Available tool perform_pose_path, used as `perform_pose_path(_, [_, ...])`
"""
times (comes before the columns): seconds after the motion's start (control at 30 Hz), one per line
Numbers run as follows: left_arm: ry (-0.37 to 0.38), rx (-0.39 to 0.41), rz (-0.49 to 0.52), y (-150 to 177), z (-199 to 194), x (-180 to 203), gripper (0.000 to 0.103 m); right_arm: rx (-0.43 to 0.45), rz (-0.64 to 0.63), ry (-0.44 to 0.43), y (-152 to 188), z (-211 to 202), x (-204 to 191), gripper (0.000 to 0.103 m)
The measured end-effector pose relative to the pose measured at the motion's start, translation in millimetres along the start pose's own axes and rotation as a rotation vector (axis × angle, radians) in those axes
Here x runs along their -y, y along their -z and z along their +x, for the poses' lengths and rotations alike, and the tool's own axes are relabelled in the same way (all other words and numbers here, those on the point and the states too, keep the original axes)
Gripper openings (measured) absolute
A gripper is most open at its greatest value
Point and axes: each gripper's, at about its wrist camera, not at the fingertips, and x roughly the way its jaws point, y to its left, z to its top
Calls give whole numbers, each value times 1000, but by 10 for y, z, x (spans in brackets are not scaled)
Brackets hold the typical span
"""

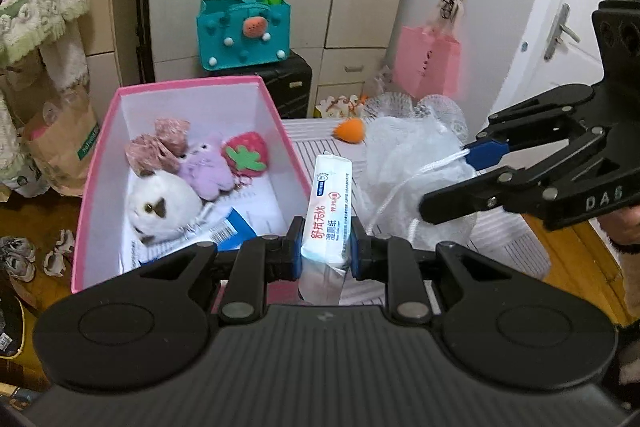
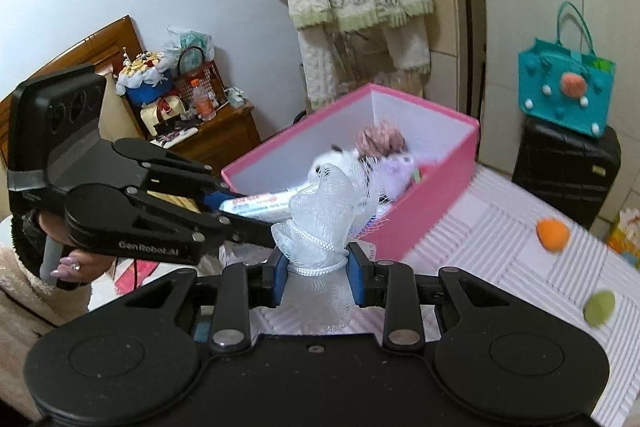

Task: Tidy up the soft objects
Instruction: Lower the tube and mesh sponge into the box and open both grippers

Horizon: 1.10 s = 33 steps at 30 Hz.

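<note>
My left gripper (image 1: 325,251) is shut on a white pack of wet wipes (image 1: 328,203), held upright just right of the pink box (image 1: 100,147). In the box lie a white cat plush (image 1: 160,207), a purple plush (image 1: 208,167), a strawberry plush (image 1: 246,153) and a pink scrunchie (image 1: 156,143). My right gripper (image 2: 318,271) is shut on a white mesh bath pouf (image 2: 320,215) at its cord, in the air in front of the box (image 2: 432,195). The left gripper (image 2: 236,209) shows beside it with the wipes (image 2: 260,205). The right gripper (image 1: 452,179) and pouf (image 1: 400,155) hang to the right in the left wrist view.
The box stands on a striped white bed cover (image 2: 500,235), where an orange ball (image 2: 554,233) and a green ball (image 2: 600,307) lie. A teal felt bag (image 1: 240,31) sits on a black suitcase (image 1: 288,87). A wooden nightstand (image 2: 208,131) and a paper bag (image 1: 64,147) stand nearby.
</note>
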Motion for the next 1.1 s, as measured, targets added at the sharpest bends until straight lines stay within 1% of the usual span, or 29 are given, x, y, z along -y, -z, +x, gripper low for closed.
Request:
perform_pose_path(0.1, [-2, 46, -21, -38, 92, -100, 21, 5, -57, 44, -139, 133, -74, 36])
perform_pose_path(0.2, [-29, 71, -49, -76, 221, -238, 21, -8, -96, 99, -303, 293, -97, 36])
perform_pose_path(0.37, [-28, 43, -104, -170, 468, -487, 21, -15, -101, 129, -529, 535, -5, 36])
perform_pose_path(0.5, [-14, -12, -175, -165, 700, -652, 21, -27, -128, 185, -609, 749, 72, 36])
perform_pose_path(0.6, [9, -51, -234, -111, 844, -744, 21, -53, -121, 182, -651, 879, 145, 36])
perform_pose_path(0.8, [-9, -101, -255, -38, 964, -839, 21, -117, -134, 163, -661, 1155, 160, 36])
perform_pose_path(0.9, [9, -139, -280, -31, 1037, -879, 21, -133, -147, 143, -659, 1248, 156, 36])
perform_pose_path(0.93, [5, -152, -289, -25, 1074, -898, 21, -137, -149, 138, -664, 1281, 163, 36])
perform_pose_path(1.03, [7, -160, -307, -3, 1109, -932, 21, -154, -167, 137, -680, 1364, 185, 36])
perform_pose_path(1.1, [29, -163, -321, 8, 1092, -953, 21, -175, -160, 124, -686, 1412, 218, 38])
